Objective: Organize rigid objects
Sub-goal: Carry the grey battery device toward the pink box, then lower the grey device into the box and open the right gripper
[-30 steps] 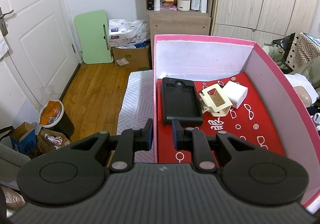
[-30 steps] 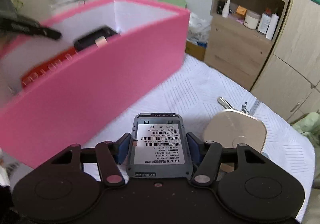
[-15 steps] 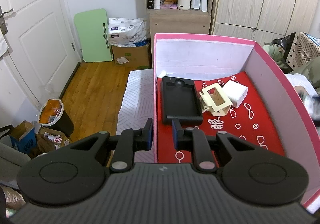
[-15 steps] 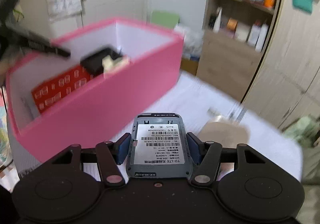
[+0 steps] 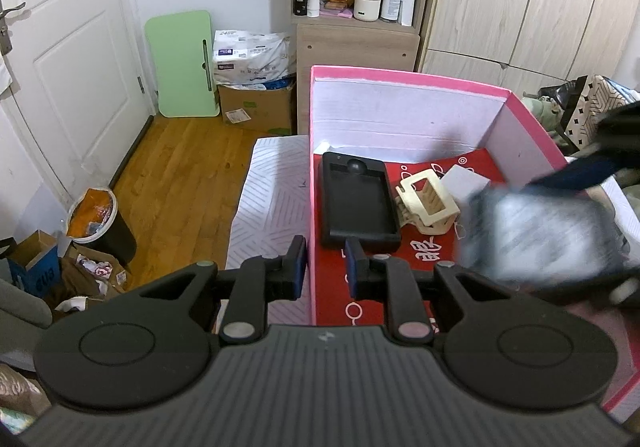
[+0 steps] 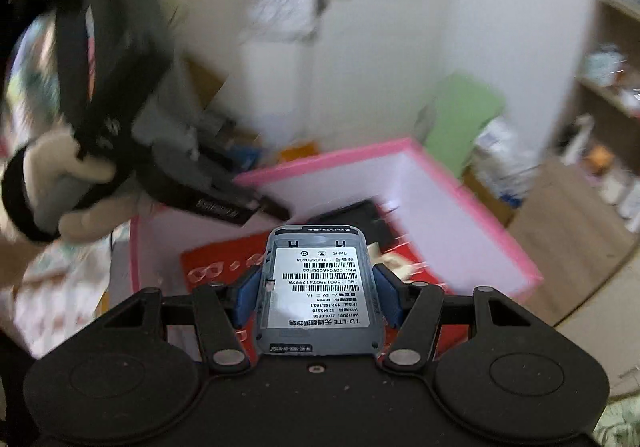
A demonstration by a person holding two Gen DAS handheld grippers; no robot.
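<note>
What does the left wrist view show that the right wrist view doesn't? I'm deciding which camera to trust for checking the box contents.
Only the left wrist view shows the box contents sharply: the black case, the cream hair clip and the white cube, plus the left gripper clamped on the box wall. Only the right wrist view shows the printed label on the grey device and the gloved hand holding the other gripper. Both show the pink box with its red liner, and the right gripper holding the device over it.
</note>
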